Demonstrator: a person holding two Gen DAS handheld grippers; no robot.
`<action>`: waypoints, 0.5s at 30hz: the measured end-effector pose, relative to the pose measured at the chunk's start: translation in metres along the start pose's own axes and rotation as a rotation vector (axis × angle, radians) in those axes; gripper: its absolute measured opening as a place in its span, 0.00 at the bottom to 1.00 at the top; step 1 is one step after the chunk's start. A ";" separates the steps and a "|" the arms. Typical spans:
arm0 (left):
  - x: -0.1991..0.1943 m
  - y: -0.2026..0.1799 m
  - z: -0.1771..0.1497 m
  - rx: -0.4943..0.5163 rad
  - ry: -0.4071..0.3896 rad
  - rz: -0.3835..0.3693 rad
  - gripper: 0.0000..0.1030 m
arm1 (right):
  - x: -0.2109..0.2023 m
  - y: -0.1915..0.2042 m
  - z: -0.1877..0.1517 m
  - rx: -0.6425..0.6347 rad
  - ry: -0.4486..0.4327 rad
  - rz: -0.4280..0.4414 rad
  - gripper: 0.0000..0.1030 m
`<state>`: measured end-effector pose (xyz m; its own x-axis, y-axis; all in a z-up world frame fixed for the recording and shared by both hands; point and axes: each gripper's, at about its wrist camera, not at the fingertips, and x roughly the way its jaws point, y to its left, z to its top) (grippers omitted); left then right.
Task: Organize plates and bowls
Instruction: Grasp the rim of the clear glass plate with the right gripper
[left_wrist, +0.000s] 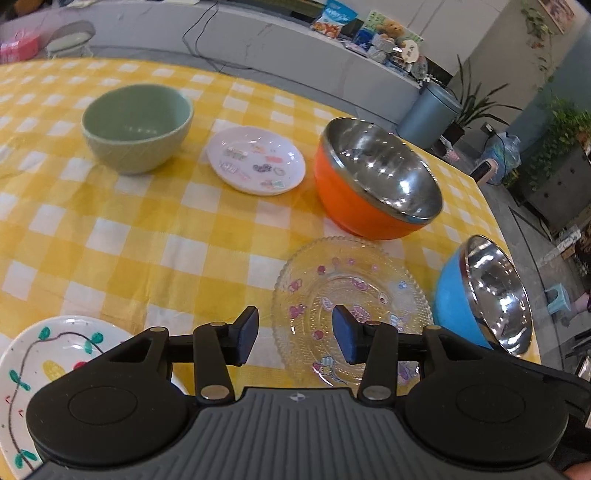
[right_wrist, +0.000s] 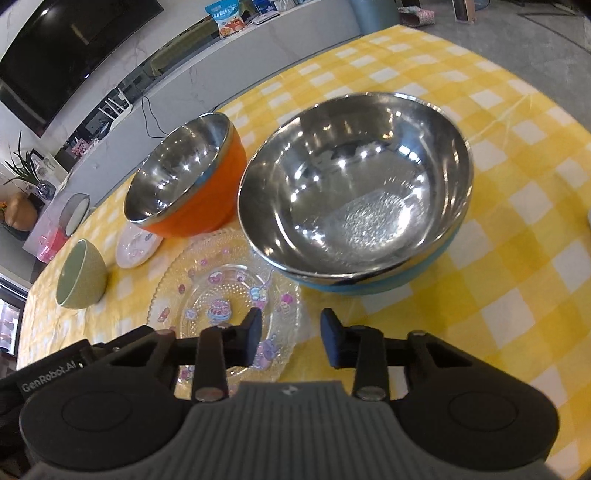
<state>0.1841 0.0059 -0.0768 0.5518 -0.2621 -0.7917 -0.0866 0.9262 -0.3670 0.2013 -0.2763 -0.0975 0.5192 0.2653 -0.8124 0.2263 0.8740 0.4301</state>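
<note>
Both grippers, left (left_wrist: 295, 334) and right (right_wrist: 290, 338), gape empty over the glass plate (left_wrist: 351, 306), whose slick thin rim could easily skid from the pads.

Yellow checked tablecloth (left_wrist: 110, 236), long marble-look counter (left_wrist: 280, 40) behind with snack bags (left_wrist: 334, 16), a dark TV (right_wrist: 74, 48) above, potted plants (left_wrist: 476, 103), grey floor (left_wrist: 524, 229).

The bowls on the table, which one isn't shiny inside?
The green bowl, at the far left. It is plain green inside, while the orange bowl and the blue bowl both have shiny metal insides.
</note>
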 end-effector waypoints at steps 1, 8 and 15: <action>0.002 0.001 0.000 -0.007 0.003 -0.007 0.48 | 0.001 0.000 0.000 0.000 -0.001 0.002 0.32; 0.012 0.004 0.001 -0.027 0.021 -0.035 0.45 | 0.005 0.003 0.001 -0.008 -0.016 0.003 0.32; 0.015 0.004 0.000 -0.018 0.018 -0.030 0.30 | 0.008 0.004 0.001 -0.011 -0.026 0.010 0.20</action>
<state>0.1919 0.0059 -0.0900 0.5397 -0.2948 -0.7885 -0.0853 0.9127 -0.3997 0.2068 -0.2711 -0.1026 0.5427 0.2633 -0.7976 0.2119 0.8759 0.4334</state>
